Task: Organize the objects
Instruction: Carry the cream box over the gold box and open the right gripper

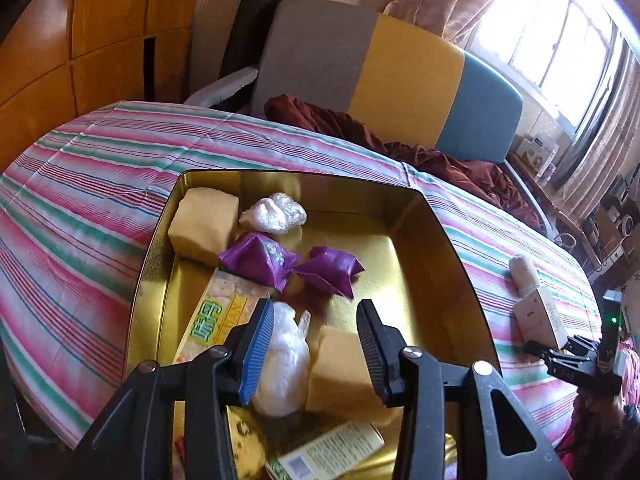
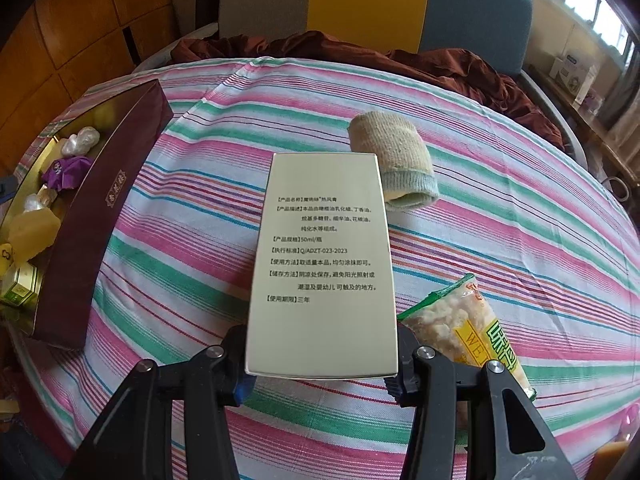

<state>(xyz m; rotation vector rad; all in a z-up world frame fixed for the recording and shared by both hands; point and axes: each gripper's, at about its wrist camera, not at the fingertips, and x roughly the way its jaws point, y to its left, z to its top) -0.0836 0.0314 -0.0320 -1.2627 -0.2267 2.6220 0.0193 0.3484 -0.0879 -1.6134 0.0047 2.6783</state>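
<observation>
My left gripper (image 1: 316,344) is open above the gold tin (image 1: 424,248), its fingers astride a clear plastic bag (image 1: 282,368) and a yellow sponge block (image 1: 340,372). The tin also holds another sponge (image 1: 202,224), two purple packets (image 1: 260,260), a second clear bag (image 1: 274,212), a snack pack (image 1: 218,320) and a green-white box (image 1: 332,450). My right gripper (image 2: 320,356) is shut on a white printed carton (image 2: 320,264), held above the striped cloth. The carton and right gripper also show in the left wrist view (image 1: 540,320).
A rolled beige sock (image 2: 394,164) lies beyond the carton, a snack pack (image 2: 468,328) to its right. The tin's maroon wall (image 2: 96,216) stands at the left. A brown cloth (image 2: 440,64) and a sofa (image 1: 400,80) lie past the table's far edge.
</observation>
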